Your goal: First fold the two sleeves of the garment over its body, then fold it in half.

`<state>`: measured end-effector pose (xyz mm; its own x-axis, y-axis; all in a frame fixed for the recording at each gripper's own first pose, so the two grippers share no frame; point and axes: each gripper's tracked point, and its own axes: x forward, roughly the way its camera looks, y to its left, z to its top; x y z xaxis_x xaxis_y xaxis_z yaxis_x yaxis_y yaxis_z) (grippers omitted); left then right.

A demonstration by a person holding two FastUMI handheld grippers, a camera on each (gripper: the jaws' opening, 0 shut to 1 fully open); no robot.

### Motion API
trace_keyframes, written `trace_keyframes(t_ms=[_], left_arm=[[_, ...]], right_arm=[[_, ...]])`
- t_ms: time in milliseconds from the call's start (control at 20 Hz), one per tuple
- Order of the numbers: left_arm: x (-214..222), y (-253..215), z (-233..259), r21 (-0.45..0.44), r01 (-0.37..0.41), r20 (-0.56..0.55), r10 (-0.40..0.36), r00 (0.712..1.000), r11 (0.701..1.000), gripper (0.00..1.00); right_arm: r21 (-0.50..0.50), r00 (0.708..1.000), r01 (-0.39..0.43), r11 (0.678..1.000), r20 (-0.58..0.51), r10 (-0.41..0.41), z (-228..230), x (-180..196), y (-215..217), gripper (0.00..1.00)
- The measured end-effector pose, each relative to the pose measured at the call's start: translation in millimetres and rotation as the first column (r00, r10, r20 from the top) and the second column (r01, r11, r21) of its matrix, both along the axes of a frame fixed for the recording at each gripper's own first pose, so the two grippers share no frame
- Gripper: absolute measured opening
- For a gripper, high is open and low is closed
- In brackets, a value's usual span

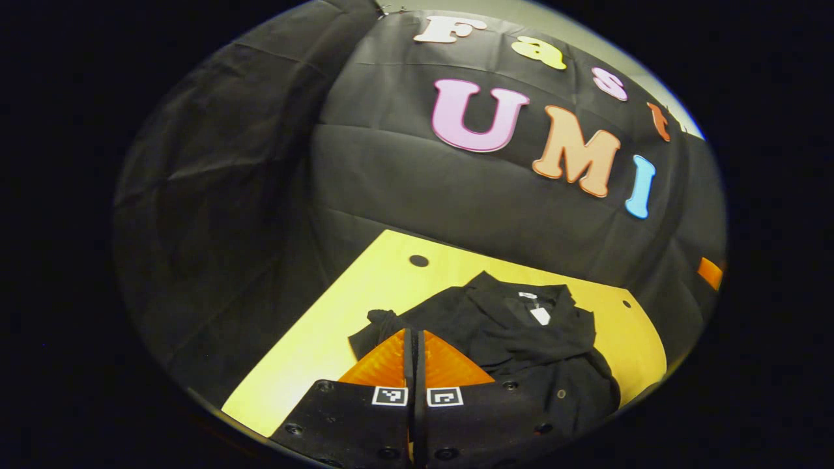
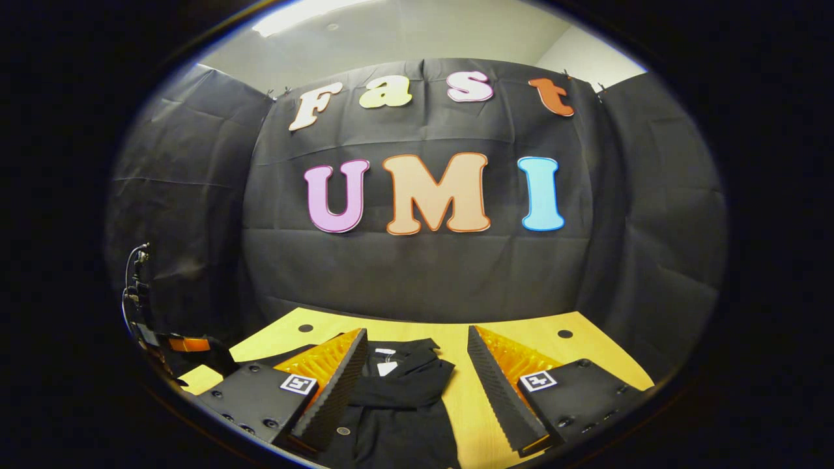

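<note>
— Where is the black collared garment [image 1: 521, 339] with the small white tag inside its neck?

— It lies on the yellow wooden table [image 1: 339, 312]. In the left gripper view it is bunched up, not flat. Its collar end points to the black cloth wall [image 1: 404, 189] at the back, and the rest of it runs toward the near edge of the table.

— What is the left gripper [image 1: 414, 342] doing?

— Its two fingers are pressed together, with just a thin line between them. The tips sit right at a sleeve of the garment. I cannot tell if any cloth is pinched in there, because the cloth is dark and the fingers cover that spot.

— And the right gripper [image 2: 417, 365]?

— In the right gripper view its fingers are spread wide apart and grip nothing. The garment [image 2: 397, 397] shows in the gap between them, lower down on the table [image 2: 475, 417]. It lies closer to the finger on the left of that view, and bare yellow table shows beside the other finger.

— Anything else near the garment?

— A small dark round hole [image 1: 418, 260] in the table, between the garment and the cloth wall. Another round hole [image 2: 565, 333] sits near the far corner of the table in the right gripper view.
</note>
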<state>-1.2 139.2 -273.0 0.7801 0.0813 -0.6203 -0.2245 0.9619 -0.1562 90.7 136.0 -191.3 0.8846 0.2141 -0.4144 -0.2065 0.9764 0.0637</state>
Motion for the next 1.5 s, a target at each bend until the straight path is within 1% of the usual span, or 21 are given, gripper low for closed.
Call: trace_keyframes(t_ms=[300,350,450,600,650,750,850,900,1000,1050,1200,1350,1400,1450,1500], left_arm=[[54,-88,-1,-0.018,0.148,0.015,-0.147,0.989,0.989,0.00],[62,-101,-2,-0.021,0.170,0.016,-0.170,0.985,0.985,0.00],[75,-130,-8,-0.026,0.216,0.006,-0.216,0.976,0.976,0.00],[94,-168,-14,-0.027,0.279,0.007,-0.278,0.960,0.960,0.00],[100,-180,-17,-0.028,0.298,0.005,-0.298,0.954,0.954,0.00],[108,-202,-26,-0.028,0.330,-0.007,-0.330,0.944,0.944,0.00],[116,-225,-37,-0.037,0.355,-0.023,-0.356,0.934,0.934,0.00],[119,-237,-42,-0.042,0.368,-0.030,-0.369,0.929,0.929,0.00],[123,-257,-55,-0.051,0.392,-0.049,-0.394,0.918,0.919,0.00],[125,-268,-61,-0.057,0.403,-0.057,-0.406,0.912,0.913,0.00],[130,-293,-82,-0.061,0.431,-0.089,-0.435,0.896,0.900,0.00],[139,-307,-99,-0.032,0.447,-0.113,-0.448,0.887,0.894,0.00],[134,-308,-101,-0.020,0.459,-0.133,-0.458,0.879,0.888,0.00],[128,-313,-101,-0.030,0.482,-0.156,-0.480,0.863,0.876,0.03],[128,-318,-102,-0.019,0.483,-0.156,-0.480,0.863,0.876,0.33]], right_arm=[[-0.003,0.998,0.067,0.998,-0.012,-0.067,-5,9,-58,0.97],[-0.002,0.997,0.077,0.997,-0.016,-0.077,-7,11,-67,0.98],[-0.008,0.995,0.100,0.995,-0.018,-0.100,-10,15,-86,0.95],[-0.006,0.991,0.130,0.992,-0.018,-0.130,-12,21,-109,0.95],[-0.005,0.990,0.138,0.990,-0.018,-0.138,-13,22,-116,0.97],[-0.013,0.988,0.155,0.988,-0.023,-0.156,-18,25,-131,0.98],[-0.022,0.984,0.175,0.984,-0.032,-0.176,-21,26,-149,0.95],[-0.025,0.982,0.187,0.982,-0.037,-0.188,-22,26,-158,0.97],[-0.035,0.977,0.205,0.978,-0.047,-0.207,-28,27,-172,0.95],[-0.042,0.975,0.213,0.976,-0.051,-0.215,-31,27,-180,0.97],[-0.065,0.967,0.241,0.968,-0.069,-0.246,-38,27,-203,0.97],[-0.077,0.958,0.267,0.961,-0.086,-0.273,-43,27,-222,0.97],[-0.077,0.956,0.274,0.959,-0.090,-0.281,-44,28,-226,0.97],[-0.077,0.953,0.281,0.957,-0.095,-0.287,-47,28,-229,0.97],[-0.081,0.950,0.288,0.954,-0.098,-0.295,-50,29,-232,0.97]])
